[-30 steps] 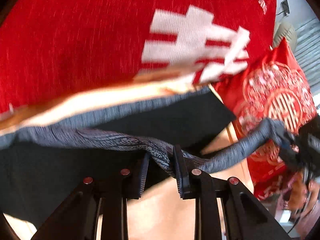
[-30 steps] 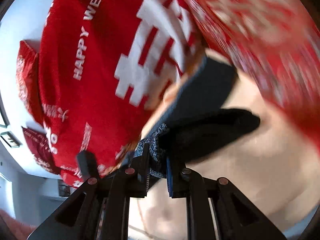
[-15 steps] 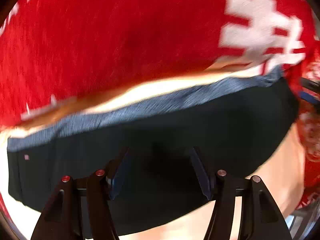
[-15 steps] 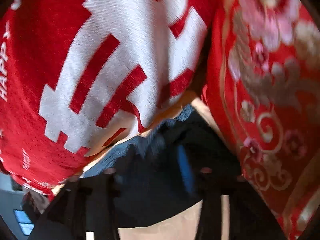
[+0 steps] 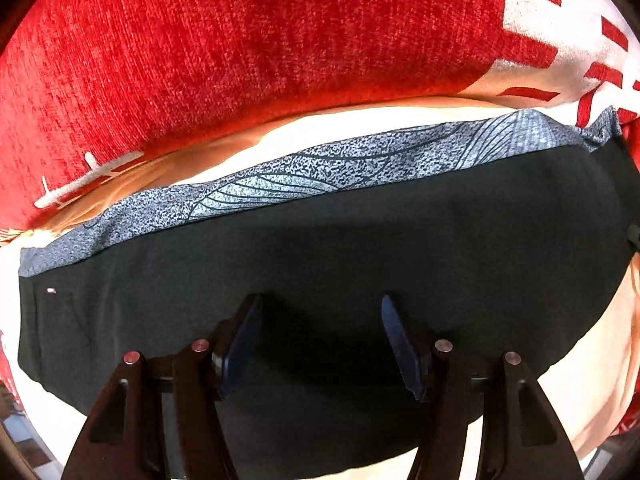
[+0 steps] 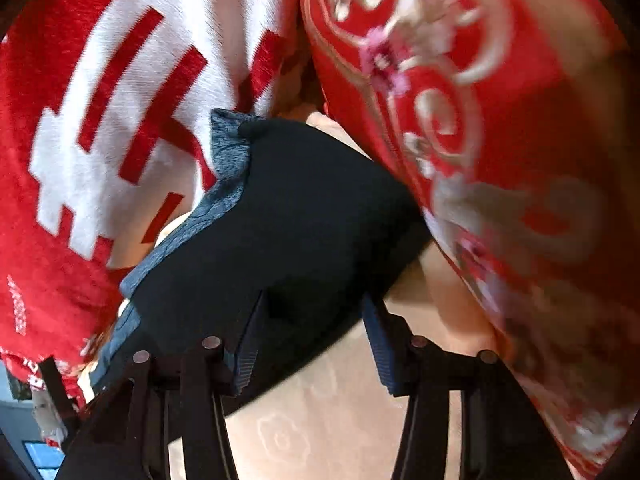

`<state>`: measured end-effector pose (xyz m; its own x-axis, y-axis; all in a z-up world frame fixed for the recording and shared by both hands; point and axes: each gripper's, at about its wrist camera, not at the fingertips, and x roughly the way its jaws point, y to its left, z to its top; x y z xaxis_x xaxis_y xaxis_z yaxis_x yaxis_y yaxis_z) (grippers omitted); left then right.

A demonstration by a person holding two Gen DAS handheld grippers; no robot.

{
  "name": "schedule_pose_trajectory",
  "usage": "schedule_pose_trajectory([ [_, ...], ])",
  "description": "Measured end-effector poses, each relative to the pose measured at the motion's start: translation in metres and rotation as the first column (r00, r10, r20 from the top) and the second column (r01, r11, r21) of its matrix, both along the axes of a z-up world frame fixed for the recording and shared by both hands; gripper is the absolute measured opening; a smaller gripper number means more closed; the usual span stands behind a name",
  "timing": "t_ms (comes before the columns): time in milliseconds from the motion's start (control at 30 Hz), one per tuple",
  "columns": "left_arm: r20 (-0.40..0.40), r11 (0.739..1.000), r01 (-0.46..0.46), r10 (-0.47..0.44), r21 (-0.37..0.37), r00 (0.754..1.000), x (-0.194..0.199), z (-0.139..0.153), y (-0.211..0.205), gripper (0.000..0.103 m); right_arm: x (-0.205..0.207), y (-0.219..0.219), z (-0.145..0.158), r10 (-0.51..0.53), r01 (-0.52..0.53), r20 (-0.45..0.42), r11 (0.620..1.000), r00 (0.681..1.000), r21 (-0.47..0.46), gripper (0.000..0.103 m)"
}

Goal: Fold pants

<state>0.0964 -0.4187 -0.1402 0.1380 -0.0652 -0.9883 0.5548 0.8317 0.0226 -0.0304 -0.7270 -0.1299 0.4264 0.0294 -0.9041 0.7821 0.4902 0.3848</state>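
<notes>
Lying flat on the cream bed (image 5: pixel 360 128) against the red pillows (image 5: pixel 240 40), the pants (image 5: pixel 360 248) look folded, so both the left gripper (image 5: pixel 320 340) and right gripper (image 6: pixel 310 344) hover spread, holding nothing.

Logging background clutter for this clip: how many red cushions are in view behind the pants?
2. One cushion with a white block pattern lies behind the pants' grey band; a second, floral cushion sits to its right, beside the pants. Others may lie outside the frame.
</notes>
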Motion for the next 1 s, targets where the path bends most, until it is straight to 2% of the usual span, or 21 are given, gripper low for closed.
schedule_pose_trajectory([
  [67, -0.011, 1.0, 0.005, -0.006, -0.027, 1.0, -0.001, 0.004, -0.002, 0.063, 0.0, 0.004, 0.012, 0.034, -0.034, 0.003, 0.998, 0.999, -0.046, 0.007],
  [133, -0.005, 0.999, 0.039, -0.039, -0.007, 0.999, -0.002, 0.002, -0.005, 0.063, -0.006, 0.011, 0.02, 0.08, -0.081, -0.02, 0.993, 0.997, -0.086, 0.007],
  [233, 0.023, 0.999, 0.049, -0.05, 0.02, 0.998, -0.004, -0.001, -0.008, 0.065, -0.017, 0.004, -0.003, 0.082, -0.089, -0.106, 0.994, 0.991, -0.063, 0.011],
  [267, 0.019, 0.999, 0.043, -0.043, 0.019, 0.999, -0.003, 0.001, -0.008, 0.065, -0.02, 0.001, -0.005, 0.078, -0.085, -0.106, 0.994, 0.991, -0.068, 0.019],
  [333, 0.011, 0.999, 0.035, -0.035, -0.002, 0.999, -0.002, 0.006, -0.013, 0.065, -0.027, 0.005, 0.002, 0.085, -0.089, -0.054, 0.993, 0.995, -0.081, 0.022],
  [367, 0.009, 0.999, 0.036, -0.035, -0.017, 0.999, -0.002, 0.009, -0.018, 0.065, -0.032, 0.007, 0.005, 0.082, -0.084, -0.03, 0.994, 0.996, -0.075, 0.034],
  [433, 0.013, 0.998, 0.049, -0.048, -0.039, 0.999, 0.0, 0.014, -0.027, 0.065, -0.041, 0.008, 0.005, 0.054, -0.055, -0.025, 0.996, 0.998, -0.069, 0.048],
  [533, 0.008, 0.995, 0.065, -0.064, -0.071, 0.998, -0.005, 0.015, -0.056, 0.065, -0.045, 0.009, -0.004, 0.022, -0.024, -0.026, 0.998, 0.999, -0.06, 0.048],
  [600, 0.012, 0.993, 0.072, -0.071, -0.089, 0.997, -0.007, 0.013, -0.068, 0.065, -0.044, 0.006, -0.009, 0.005, -0.005, 0.013, 0.999, 1.0, -0.049, 0.048],
  [700, 0.047, 0.994, 0.091, -0.089, -0.06, 0.995, -0.01, 0.006, -0.084, 0.066, -0.031, 0.002, -0.014, -0.014, 0.016, 0.035, 0.999, 0.999, -0.047, 0.048],
  [767, 0.052, 0.995, 0.081, -0.078, -0.054, 0.996, -0.008, 0.007, -0.087, 0.066, -0.014, -0.004, -0.004, -0.016, 0.016, 0.002, 0.996, 1.0, -0.083, 0.01],
  [833, 0.055, 0.995, 0.076, -0.072, -0.062, 0.996, -0.005, 0.013, -0.089, 0.066, -0.015, -0.003, 0.018, 0.004, 0.002, 0.045, 0.993, 0.999, -0.116, 0.01],
  [900, 0.06, 0.995, 0.085, -0.082, -0.055, 0.995, 0.0, 0.012, -0.096, 0.067, -0.014, 0.006, 0.042, 0.086, -0.073, 0.055, 0.977, 0.995, -0.201, 0.01],
  [933, 0.063, 0.995, 0.086, -0.083, -0.044, 0.995, 0.001, 0.008, -0.097, 0.07, -0.014, 0.011, 0.049, 0.129, -0.116, 0.04, 0.965, 0.991, -0.237, 0.01],
  [1000, 0.108, 0.997, 0.074, -0.072, -0.013, 0.992, 0.006, 0.005, -0.108, 0.092, -0.014, 0.011, 0.04, 0.165, -0.165, -0.017, 0.956, 0.986, -0.243, 0.01],
])
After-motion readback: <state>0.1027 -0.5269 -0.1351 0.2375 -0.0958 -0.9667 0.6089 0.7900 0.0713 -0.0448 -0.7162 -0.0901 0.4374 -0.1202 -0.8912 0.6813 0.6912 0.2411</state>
